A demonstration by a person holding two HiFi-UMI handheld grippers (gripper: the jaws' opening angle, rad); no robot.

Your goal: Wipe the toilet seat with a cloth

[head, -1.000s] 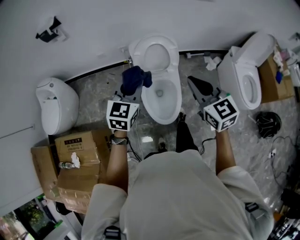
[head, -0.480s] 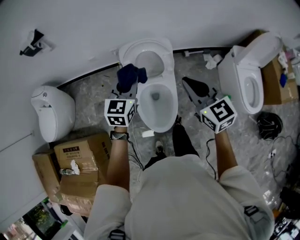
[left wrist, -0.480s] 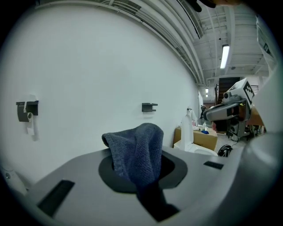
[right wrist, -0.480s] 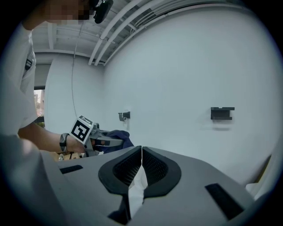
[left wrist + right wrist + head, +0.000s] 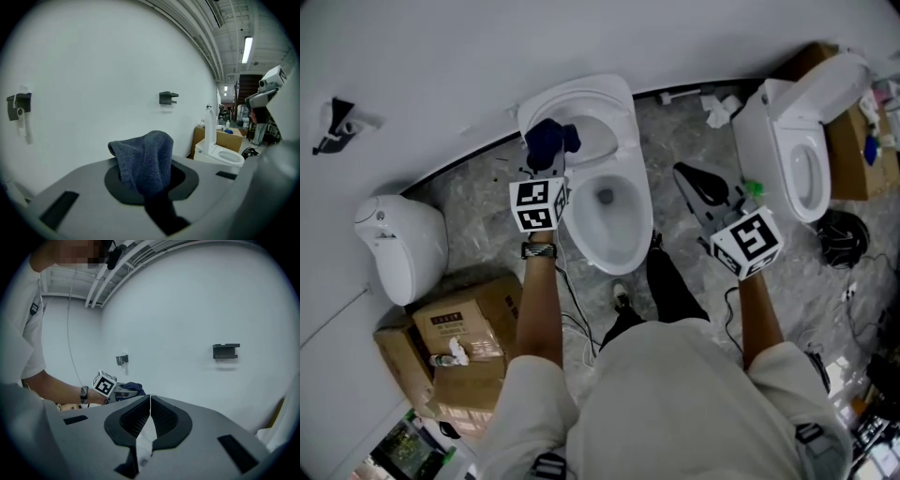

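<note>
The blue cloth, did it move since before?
Yes. The blue cloth, clamped in the left gripper, was beside the left edge of the toilet; now it overlaps the left side of the raised seat.

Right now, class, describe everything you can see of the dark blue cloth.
The cloth is dark blue, terry-like fabric, bunched and folded into a soft upright hump. The left gripper is shut on its lower part. In the head view it sits over the left rim of the middle toilet. Whether it touches the toilet can't be told.
</note>
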